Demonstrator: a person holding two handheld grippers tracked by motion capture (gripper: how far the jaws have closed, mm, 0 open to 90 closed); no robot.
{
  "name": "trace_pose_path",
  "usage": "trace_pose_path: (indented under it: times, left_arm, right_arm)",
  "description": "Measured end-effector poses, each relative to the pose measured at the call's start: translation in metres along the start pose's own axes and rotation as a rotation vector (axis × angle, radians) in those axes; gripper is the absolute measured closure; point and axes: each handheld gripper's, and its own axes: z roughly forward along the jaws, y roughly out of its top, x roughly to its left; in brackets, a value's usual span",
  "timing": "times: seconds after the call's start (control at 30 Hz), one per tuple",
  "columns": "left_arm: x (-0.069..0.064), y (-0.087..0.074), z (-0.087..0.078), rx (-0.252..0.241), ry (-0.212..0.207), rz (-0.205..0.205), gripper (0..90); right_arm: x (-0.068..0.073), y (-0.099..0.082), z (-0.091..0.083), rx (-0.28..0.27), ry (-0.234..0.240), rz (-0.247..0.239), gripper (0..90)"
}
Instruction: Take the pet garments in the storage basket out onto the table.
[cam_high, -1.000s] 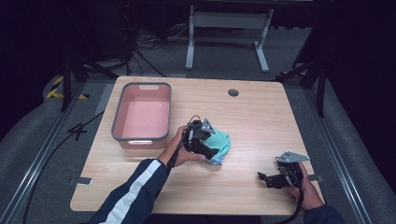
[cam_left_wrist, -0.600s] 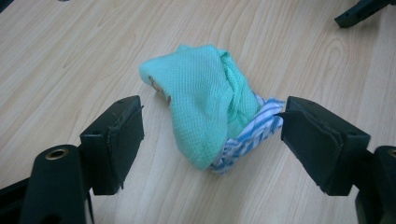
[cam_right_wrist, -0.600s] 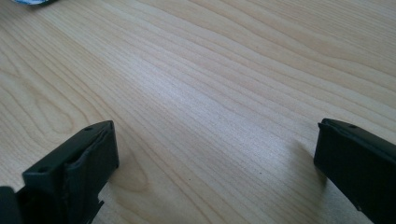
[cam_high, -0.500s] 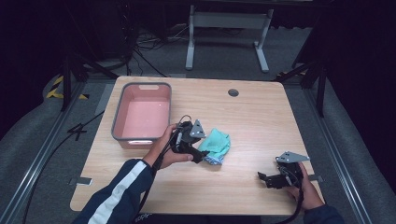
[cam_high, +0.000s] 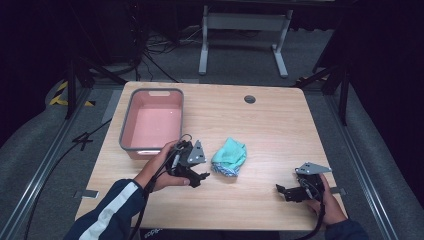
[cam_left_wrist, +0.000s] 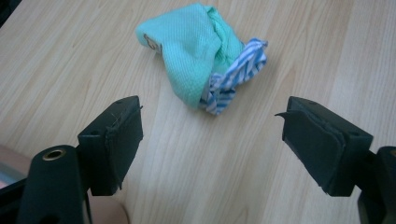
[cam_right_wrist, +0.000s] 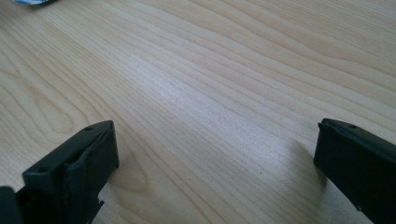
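Observation:
A crumpled mint-green cloth (cam_high: 230, 155) with a blue-and-white striped piece tucked under it lies near the middle of the wooden table (cam_high: 265, 125). In the left gripper view the cloth (cam_left_wrist: 198, 51) sits a short way ahead of the jaws, apart from them. My left gripper (cam_high: 198, 178) is just left of the cloth, open and holding nothing (cam_left_wrist: 210, 147). My right gripper (cam_high: 281, 191) rests low near the table's front right, open over bare wood (cam_right_wrist: 215, 158).
A pink bin (cam_high: 131, 131) with a grey rim stands at the table's left, just behind my left hand. A round cable hole (cam_high: 250, 99) is at the back. Dark floor, cables and a metal stand surround the table.
My left gripper has let go of the cloth and drawn back to the left; the cloth now lies alone on the table. The right gripper has not moved.

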Motion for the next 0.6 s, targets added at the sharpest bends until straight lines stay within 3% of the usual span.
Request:
trace_pose_path:
  times: [0.27, 0.3, 0.6]
  left_arm:
    - [-0.005, -0.027, -0.014, 0.026, 0.015, 0.016, 20.8]
    - [-0.006, -0.037, -0.017, 0.041, 0.026, 0.023, 20.8]
    - [-0.007, -0.072, -0.027, 0.072, 0.043, 0.003, 21.4]
  right_arm:
    - [0.000, 0.000, 0.000, 0.000, 0.000, 0.000, 0.1]
    - [0.000, 0.000, 0.000, 0.000, 0.000, 0.000, 0.0]
    - [0.000, 0.000, 0.000, 0.000, 0.000, 0.000, 0.0]
